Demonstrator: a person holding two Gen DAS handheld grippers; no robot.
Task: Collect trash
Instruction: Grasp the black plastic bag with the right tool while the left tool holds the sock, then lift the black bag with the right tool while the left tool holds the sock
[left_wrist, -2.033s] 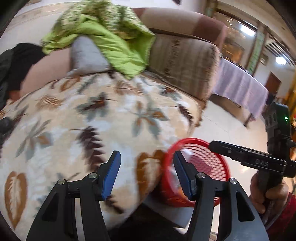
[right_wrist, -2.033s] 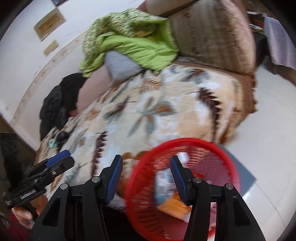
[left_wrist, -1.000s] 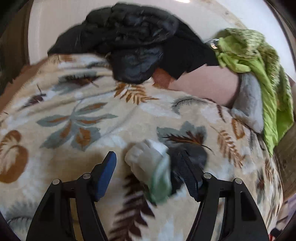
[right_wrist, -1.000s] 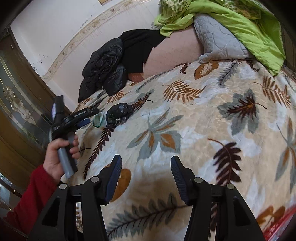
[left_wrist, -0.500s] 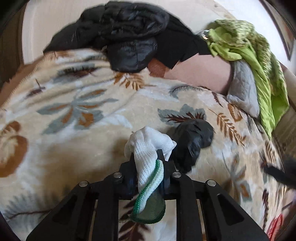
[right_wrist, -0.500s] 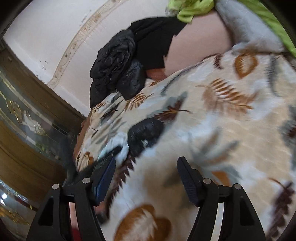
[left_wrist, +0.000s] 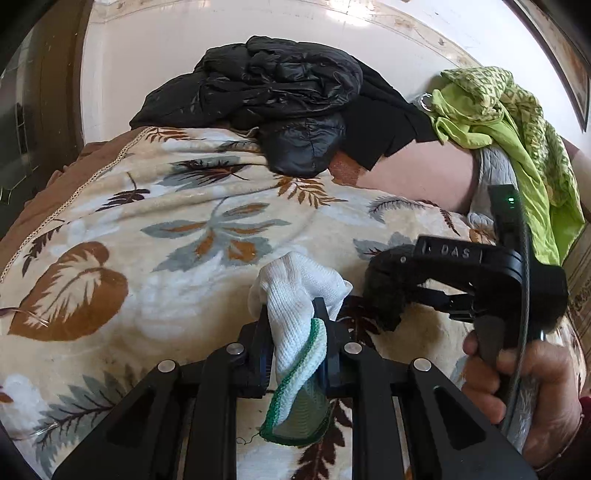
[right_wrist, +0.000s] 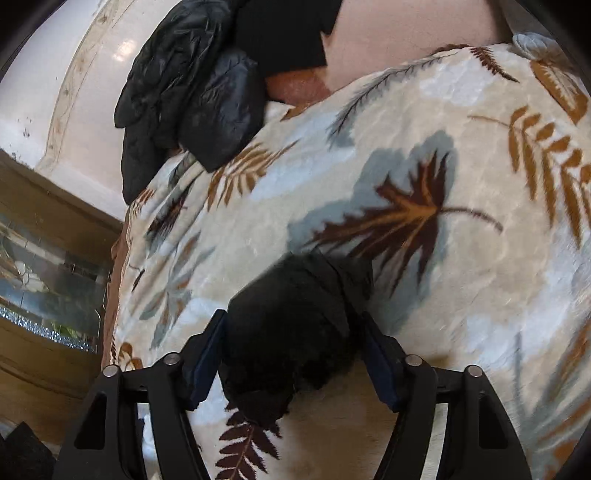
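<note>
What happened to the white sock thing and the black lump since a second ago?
The left gripper was open around the white glove a second ago; it has since shut on it. The right gripper swung over from farther along the leaf-print blanket and now straddles the black bundle, jaws open beside it. The bundle hasn't moved, and the black jacket and green cloth lie as before.

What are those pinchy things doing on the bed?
A person is picking up trash with a gripper in each hand. The left gripper is shut on a white sock with a green cuff, pinched between its jaws above the leaf-patterned blanket. The right gripper has its jaws on either side of a crumpled black bag lying on the blanket, but whether they have closed on it cannot be told.
</note>
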